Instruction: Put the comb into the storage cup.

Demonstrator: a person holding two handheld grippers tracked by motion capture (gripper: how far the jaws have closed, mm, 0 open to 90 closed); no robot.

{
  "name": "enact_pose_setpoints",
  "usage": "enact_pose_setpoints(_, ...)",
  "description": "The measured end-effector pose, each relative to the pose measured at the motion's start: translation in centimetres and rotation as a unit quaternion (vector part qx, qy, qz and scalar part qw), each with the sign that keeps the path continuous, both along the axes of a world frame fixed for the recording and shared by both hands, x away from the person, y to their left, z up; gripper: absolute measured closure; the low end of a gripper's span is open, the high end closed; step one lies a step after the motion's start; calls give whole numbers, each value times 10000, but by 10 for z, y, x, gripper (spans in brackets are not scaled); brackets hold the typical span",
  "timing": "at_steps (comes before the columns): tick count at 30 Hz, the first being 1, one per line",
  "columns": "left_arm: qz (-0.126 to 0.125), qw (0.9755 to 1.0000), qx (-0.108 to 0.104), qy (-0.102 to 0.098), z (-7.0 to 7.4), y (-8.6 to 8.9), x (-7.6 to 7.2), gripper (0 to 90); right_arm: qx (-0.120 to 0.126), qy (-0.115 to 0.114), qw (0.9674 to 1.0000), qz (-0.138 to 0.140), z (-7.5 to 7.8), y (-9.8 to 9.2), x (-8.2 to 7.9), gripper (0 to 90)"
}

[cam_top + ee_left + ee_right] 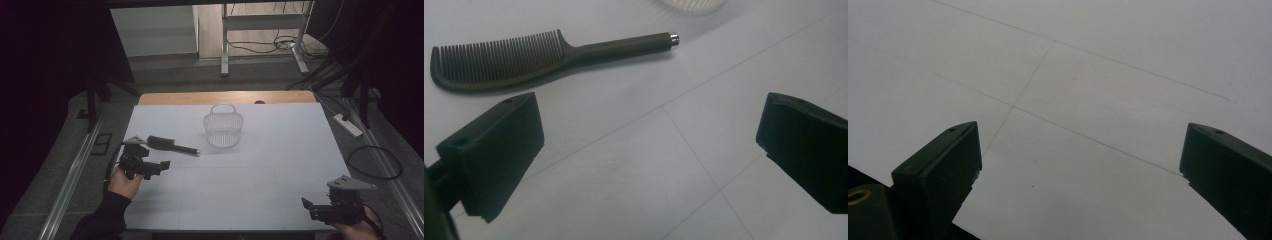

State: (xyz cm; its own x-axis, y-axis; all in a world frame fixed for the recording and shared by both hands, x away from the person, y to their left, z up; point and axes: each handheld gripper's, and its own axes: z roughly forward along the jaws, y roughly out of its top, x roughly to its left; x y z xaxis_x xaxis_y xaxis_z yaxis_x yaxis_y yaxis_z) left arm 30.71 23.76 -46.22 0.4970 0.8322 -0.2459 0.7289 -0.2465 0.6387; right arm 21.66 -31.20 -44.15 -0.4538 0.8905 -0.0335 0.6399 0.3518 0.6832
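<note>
Left gripper [651, 150]: jaws spread wide, nothing between them, poised low over the worktop [634, 165] near its left edge. In the high view this gripper [150, 167] sits just short of the comb, not touching it. Right gripper [1083, 170]: jaws likewise wide apart and empty, held over bare worktop at the near right corner [320, 207], well apart from everything else.

Item under inspection — a dark plastic comb [524, 57], lying flat on the worktop just beyond the left gripper. Teeth end toward the left of the left gripper view, teeth facing away; the slim handle runs off to the right and ends in a small metal cap [673, 39]. In the high view the comb [170, 144] lies between the left gripper and a white mesh basket [223, 127], which stands upright near the middle rear of the worktop.

Handling assessment: light, rigid, thin, with a smooth and probably slippery finish. It lies low — the jaws will need to come right down to the surface. The recommended hold is across the spine where the handle meets the toothed section, near the balance point. The teeth are the weak part; avoid clamping them.
</note>
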Motion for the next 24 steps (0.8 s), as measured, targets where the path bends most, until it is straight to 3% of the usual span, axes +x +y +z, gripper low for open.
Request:
enact_pose_setpoints(10, 17, 9999, 135, 26, 0, -9, 16, 0, -1, 6, 10000, 8, 0, 0, 0, 37)
enact_pose_setpoints(24, -174, 9995, 276, -45, -2, -16, 38, 0, -11, 13, 10000, 29, 0, 0, 0, 39)
